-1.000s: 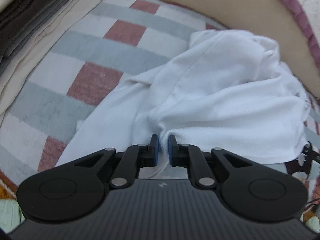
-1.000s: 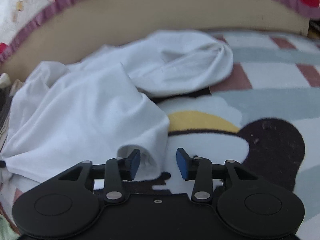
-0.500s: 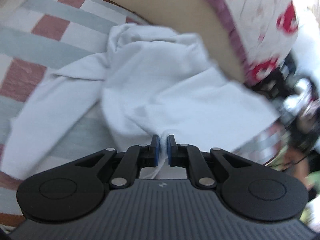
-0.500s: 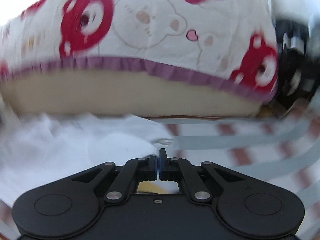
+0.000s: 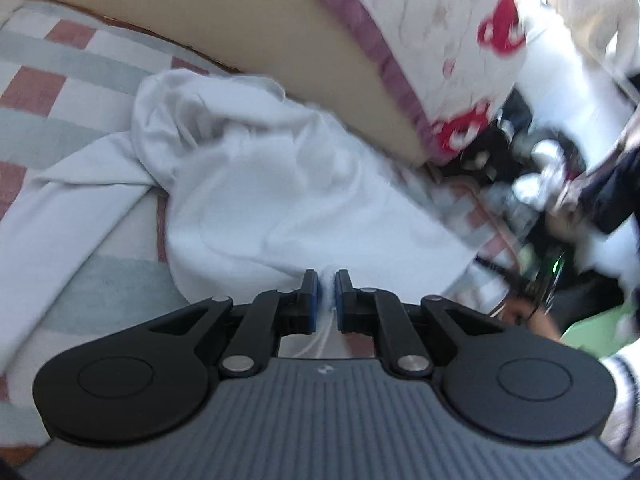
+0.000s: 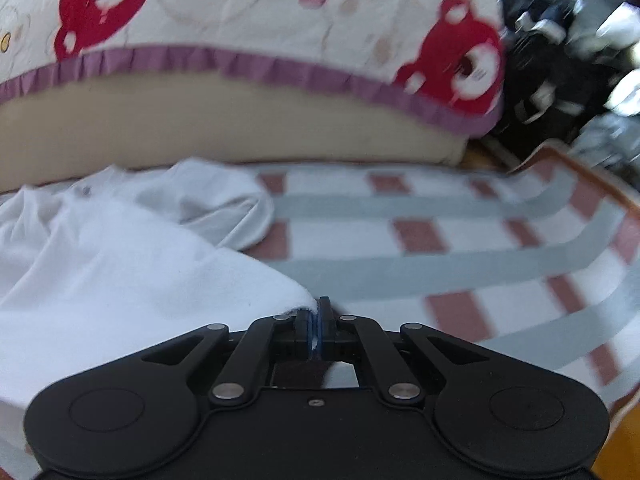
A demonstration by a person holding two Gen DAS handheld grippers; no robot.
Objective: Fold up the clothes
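No words, numbers or brand names are showing clearly enough to read. The left gripper (image 5: pixel 327 294) is showing one tiny pale mark on its grey body, too small to make out. The bear blanket (image 6: pixel 248 12) is showing only pictures.

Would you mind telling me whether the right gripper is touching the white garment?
Touching. In the right wrist view the right gripper has its fingers closed on a corner of the white garment, with white fabric showing between the blue pads.

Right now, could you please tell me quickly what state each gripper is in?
Left gripper: closed on a bunched edge of the white garment.
Right gripper: closed on a corner of that garment.
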